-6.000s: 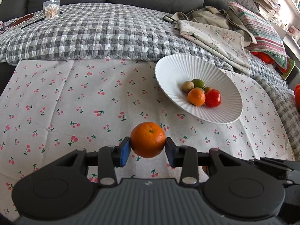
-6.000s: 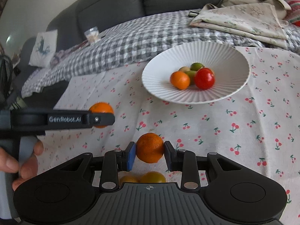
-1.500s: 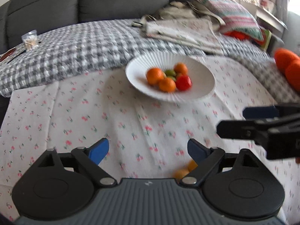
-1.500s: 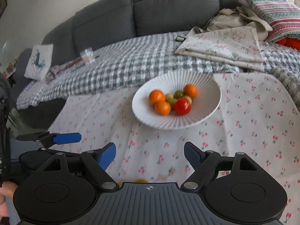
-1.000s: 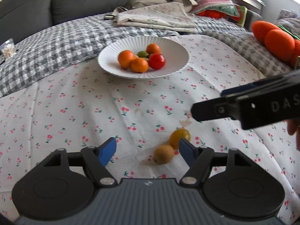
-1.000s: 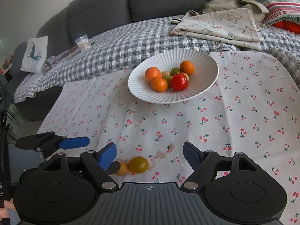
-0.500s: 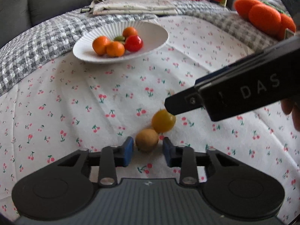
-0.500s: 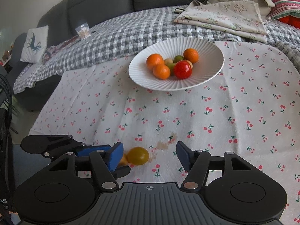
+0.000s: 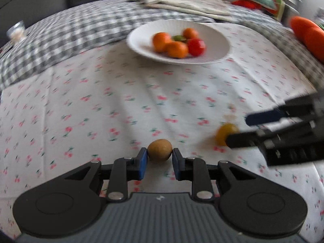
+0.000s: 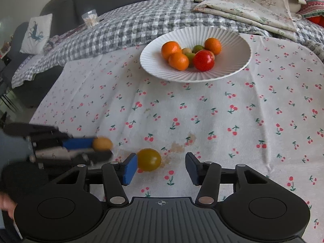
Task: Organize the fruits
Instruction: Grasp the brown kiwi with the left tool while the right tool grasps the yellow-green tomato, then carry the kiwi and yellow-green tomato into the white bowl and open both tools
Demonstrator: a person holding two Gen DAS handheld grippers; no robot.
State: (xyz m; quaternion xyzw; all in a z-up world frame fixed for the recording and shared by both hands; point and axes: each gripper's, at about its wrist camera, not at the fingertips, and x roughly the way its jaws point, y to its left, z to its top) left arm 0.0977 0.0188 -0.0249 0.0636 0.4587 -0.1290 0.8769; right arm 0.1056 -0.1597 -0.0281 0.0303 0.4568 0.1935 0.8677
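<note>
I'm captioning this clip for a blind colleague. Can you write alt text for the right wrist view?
The right gripper, jaws open, straddles a yellow fruit on a cherry-print cloth. At left, the left gripper holds a small brown fruit; behind, a white plate holds more fruit.

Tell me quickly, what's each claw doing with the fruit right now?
Left gripper shut on brown fruit. Right gripper open, yellow fruit between its fingers, on the cloth. Path to white plate looks clear.
</note>
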